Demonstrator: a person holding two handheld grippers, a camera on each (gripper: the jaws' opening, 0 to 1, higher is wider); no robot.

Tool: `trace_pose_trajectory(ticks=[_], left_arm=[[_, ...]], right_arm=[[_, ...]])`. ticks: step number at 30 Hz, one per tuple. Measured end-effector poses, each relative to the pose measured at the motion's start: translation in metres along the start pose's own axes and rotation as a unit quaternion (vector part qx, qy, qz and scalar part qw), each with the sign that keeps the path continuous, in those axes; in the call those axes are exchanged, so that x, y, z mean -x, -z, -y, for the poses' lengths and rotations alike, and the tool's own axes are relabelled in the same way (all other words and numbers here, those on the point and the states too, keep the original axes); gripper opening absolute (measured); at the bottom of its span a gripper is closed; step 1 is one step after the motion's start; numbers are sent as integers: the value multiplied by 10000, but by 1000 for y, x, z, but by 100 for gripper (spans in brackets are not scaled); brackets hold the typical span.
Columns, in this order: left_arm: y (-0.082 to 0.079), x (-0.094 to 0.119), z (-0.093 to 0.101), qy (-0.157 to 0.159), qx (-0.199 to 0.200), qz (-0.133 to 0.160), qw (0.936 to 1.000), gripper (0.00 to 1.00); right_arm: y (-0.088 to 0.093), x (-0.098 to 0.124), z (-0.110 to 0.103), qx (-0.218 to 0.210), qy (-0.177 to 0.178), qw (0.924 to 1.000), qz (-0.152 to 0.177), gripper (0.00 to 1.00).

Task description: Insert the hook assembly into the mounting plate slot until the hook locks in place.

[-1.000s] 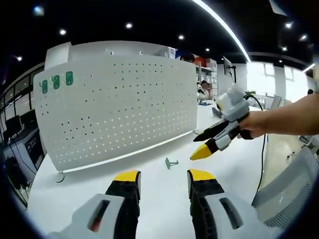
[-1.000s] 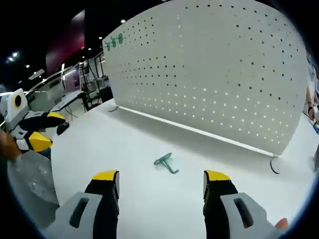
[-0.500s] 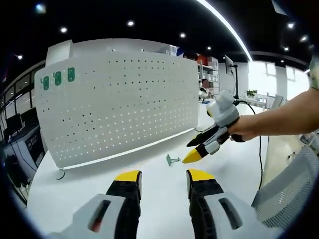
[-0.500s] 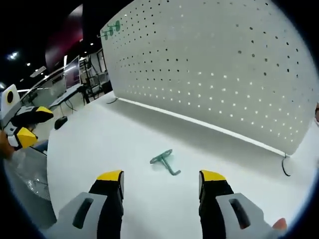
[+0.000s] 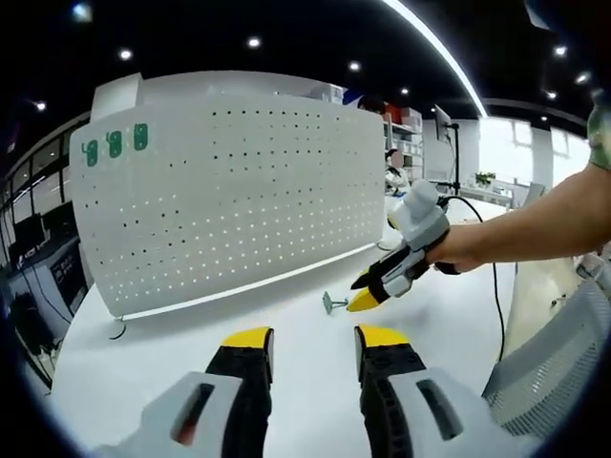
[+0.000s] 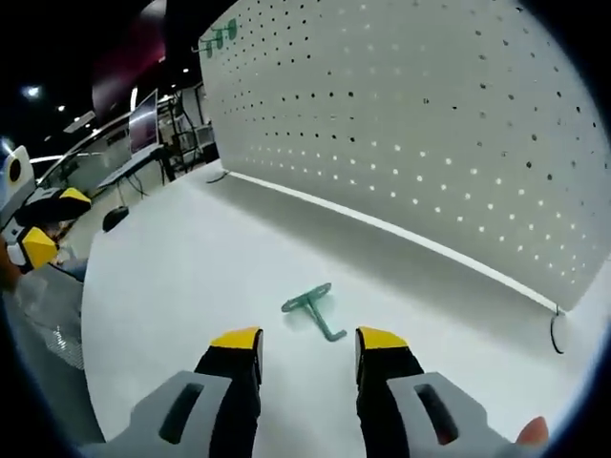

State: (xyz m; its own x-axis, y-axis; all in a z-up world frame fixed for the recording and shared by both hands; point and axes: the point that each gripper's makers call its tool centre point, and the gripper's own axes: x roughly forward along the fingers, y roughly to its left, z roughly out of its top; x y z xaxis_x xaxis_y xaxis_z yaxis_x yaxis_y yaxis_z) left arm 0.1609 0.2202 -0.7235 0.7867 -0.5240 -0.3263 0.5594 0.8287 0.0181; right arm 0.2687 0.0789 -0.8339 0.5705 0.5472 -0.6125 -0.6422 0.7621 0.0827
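A small green hook (image 6: 313, 309) lies flat on the white table (image 6: 172, 277), just ahead of my right gripper (image 6: 307, 340), whose yellow-tipped jaws stand open a little way apart with nothing between them. In the left gripper view the same hook (image 5: 331, 303) rests on the table beside the tips of the right gripper (image 5: 366, 292), held by a person's hand. The white perforated mounting plate (image 5: 229, 196) stands upright behind it, also the plate (image 6: 430, 134). My left gripper (image 5: 307, 339) hovers open and empty near the table's front.
Three green hooks (image 5: 115, 145) hang at the plate's top left corner; they show as hooks (image 6: 220, 38) in the right gripper view. A mesh chair back (image 5: 558, 367) stands at the right. Shelves and desks fill the background. A cable (image 5: 499, 315) trails from the right gripper.
My right gripper has moved down and forward towards the hook, and its jaws have narrowed. The left gripper has stayed nearly still.
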Motion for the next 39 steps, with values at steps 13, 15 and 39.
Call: trace_pose_trajectory(ticks=[13, 15, 39], left_arm=[[4, 0, -4, -34, 26, -61, 10000, 33], [4, 0, -4, -37, 31, -66, 10000, 33], [6, 1, -4, -27, 51, -90, 9999, 29]], right_arm=[[-1, -14, -1, 245, -126, 9995, -128, 24], [-1, -16, 0, 256, -123, 9995, -159, 20], [9, -17, -8, 325, -237, 9986, -353, 11]])
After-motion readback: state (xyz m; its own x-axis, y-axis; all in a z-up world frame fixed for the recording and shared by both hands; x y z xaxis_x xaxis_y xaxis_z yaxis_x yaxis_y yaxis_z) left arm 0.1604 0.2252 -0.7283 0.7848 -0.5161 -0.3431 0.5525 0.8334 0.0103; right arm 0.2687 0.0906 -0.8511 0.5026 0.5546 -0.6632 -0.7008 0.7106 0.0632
